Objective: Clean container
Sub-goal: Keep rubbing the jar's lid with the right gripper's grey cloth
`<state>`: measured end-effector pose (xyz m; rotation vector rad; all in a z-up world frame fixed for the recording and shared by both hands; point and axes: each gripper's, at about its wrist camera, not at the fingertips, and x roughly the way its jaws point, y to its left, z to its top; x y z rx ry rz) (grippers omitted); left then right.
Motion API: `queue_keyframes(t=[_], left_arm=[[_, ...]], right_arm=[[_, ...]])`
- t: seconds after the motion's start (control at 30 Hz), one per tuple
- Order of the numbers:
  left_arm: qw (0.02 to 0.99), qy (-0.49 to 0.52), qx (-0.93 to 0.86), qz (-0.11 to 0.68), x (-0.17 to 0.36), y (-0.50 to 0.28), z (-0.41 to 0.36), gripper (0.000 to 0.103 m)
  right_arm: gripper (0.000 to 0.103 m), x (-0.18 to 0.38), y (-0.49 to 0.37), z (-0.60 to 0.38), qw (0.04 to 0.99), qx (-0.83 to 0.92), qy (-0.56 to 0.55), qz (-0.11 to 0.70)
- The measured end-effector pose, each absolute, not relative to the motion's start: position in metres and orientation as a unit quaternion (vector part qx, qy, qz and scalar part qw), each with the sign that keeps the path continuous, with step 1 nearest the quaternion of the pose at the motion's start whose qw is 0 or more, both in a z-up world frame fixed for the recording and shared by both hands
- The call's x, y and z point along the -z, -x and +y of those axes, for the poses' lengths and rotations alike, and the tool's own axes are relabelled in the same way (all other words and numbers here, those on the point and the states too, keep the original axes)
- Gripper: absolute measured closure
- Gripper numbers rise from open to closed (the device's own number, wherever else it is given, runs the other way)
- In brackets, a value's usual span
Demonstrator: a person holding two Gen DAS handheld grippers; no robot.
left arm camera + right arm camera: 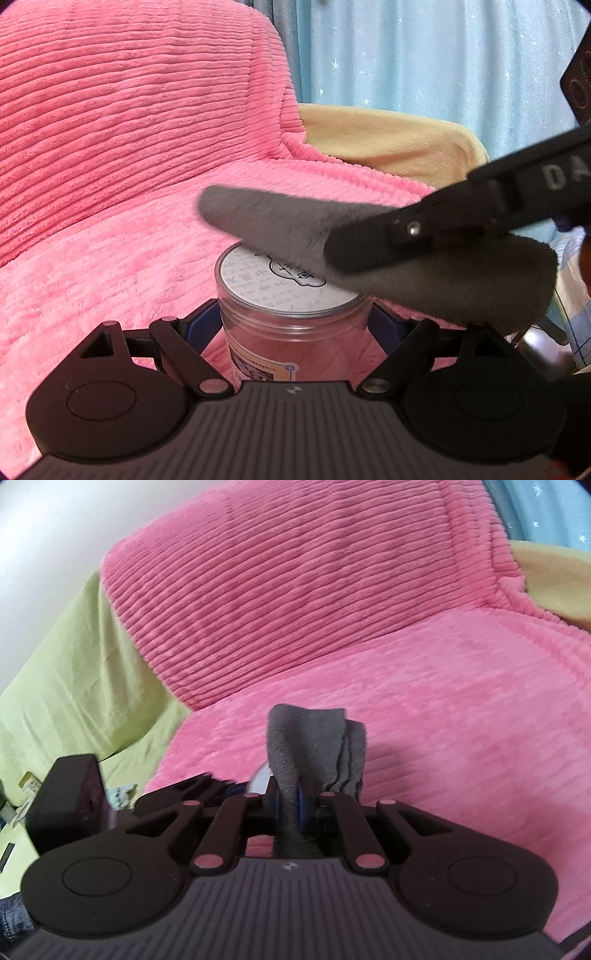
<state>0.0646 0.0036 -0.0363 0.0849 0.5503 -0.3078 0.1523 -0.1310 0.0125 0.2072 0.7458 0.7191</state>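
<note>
The left tongs (295, 317) were clamped on a clear plastic jar (291, 325), one blue pad on each side of its wall just under the lid, holding it upright above a pink ribbed blanket (129, 221). The jar's white printed lid (266, 284) was on. The right tongs (291, 805) were pinched together on a folded grey cloth (317, 746), and in the left wrist view that cloth (280, 229) lay across the far right part of the lid, touching it or just above it; the blur left that unclear.

The step in hand looked like wiping the top of the jar. Whether the wipe was starting or nearly through could not be told, since no dirt showed on the lid. A further pass would need the cloth kept flat on the lid while the left tongs held the jar steady against the push.
</note>
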Motion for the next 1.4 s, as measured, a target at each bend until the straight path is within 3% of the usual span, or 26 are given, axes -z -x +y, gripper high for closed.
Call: queue_keyframes(t=[0.13,0.43,0.67,1.4], left_arm=[[0.95,-0.044,0.149,0.271,0.036,-0.065,0.001,0.018],[0.95,-0.047,0.146,0.273,0.036,-0.064,-0.001,0.018],[0.949,-0.047,0.152,0.272,0.037,-0.065,0.005,0.018],[0.949,-0.043,0.153,0.272,0.036,-0.06,0.005,0.018]], right_arm=[[0.096,-0.014,-0.161,-0.12,0.857,-0.356,-0.087,0.362],[0.096,-0.041,-0.173,-0.085,0.827,-0.386,0.079,0.402],[0.096,-0.05,-0.174,-0.07,0.807,-0.388,0.131,0.425],[0.095,-0.037,-0.195,-0.084,0.829,-0.38,0.03,0.409]])
